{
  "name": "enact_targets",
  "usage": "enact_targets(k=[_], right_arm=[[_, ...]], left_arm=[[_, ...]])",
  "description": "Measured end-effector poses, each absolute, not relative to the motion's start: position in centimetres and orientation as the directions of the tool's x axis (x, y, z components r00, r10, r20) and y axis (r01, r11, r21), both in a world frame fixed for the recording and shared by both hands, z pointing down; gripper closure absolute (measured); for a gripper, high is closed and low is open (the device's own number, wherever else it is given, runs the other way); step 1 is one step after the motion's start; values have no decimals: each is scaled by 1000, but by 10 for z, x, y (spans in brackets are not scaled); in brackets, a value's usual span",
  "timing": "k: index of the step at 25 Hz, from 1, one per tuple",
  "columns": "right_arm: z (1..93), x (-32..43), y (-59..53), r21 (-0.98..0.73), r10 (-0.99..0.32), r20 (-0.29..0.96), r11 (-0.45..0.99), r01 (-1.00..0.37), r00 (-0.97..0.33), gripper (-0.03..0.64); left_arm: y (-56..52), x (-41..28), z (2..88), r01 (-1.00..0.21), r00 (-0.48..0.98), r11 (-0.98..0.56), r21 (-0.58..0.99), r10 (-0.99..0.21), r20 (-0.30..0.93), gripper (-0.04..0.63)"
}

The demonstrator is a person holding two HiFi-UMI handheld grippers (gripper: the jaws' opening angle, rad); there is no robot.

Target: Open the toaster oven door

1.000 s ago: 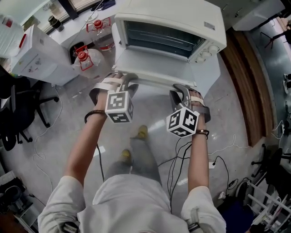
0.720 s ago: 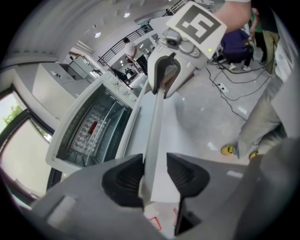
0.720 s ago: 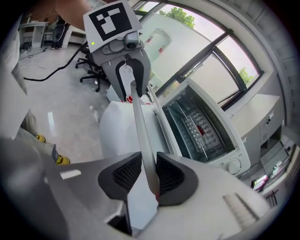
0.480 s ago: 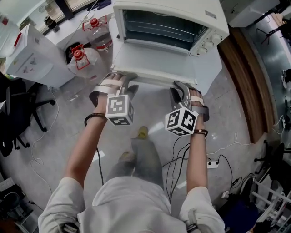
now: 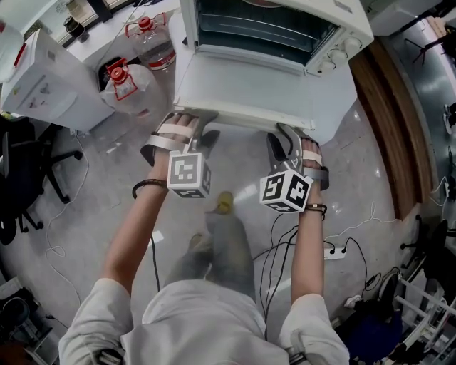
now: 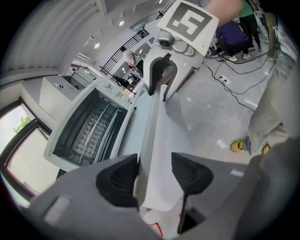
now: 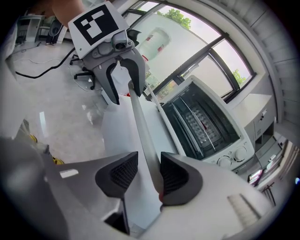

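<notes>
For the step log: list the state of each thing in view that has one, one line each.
Toaster oven door: swung down, fully open, about level.
Door handle: between the jaws of both grippers.
Toaster oven: cavity exposed, rack inside.
Left gripper: jaws opening, handle between them.
Right gripper: jaws opening, handle between them, gap beside one pad.
Water jugs: upright, red caps on.

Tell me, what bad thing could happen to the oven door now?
Both the left gripper and right gripper are opening their jaws around the door handle. Once released, the lowered toaster oven door might swing or bounce. Pulling back too early, a jaw could catch the handle and tug the door.
</notes>
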State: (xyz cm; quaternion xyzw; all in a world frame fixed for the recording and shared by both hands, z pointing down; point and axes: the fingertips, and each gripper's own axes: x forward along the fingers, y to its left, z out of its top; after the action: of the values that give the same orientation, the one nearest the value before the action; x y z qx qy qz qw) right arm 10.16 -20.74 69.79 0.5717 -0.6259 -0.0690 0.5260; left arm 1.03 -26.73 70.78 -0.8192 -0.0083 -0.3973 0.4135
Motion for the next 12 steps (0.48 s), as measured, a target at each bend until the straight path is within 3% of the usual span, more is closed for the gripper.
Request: enact_targets(k=[12], right_arm=[[733,97,-202,717,-812,540,307,-626,220,471]], left_arm=[[-261,8,748,329,706,-611,-720,-348,617,336]])
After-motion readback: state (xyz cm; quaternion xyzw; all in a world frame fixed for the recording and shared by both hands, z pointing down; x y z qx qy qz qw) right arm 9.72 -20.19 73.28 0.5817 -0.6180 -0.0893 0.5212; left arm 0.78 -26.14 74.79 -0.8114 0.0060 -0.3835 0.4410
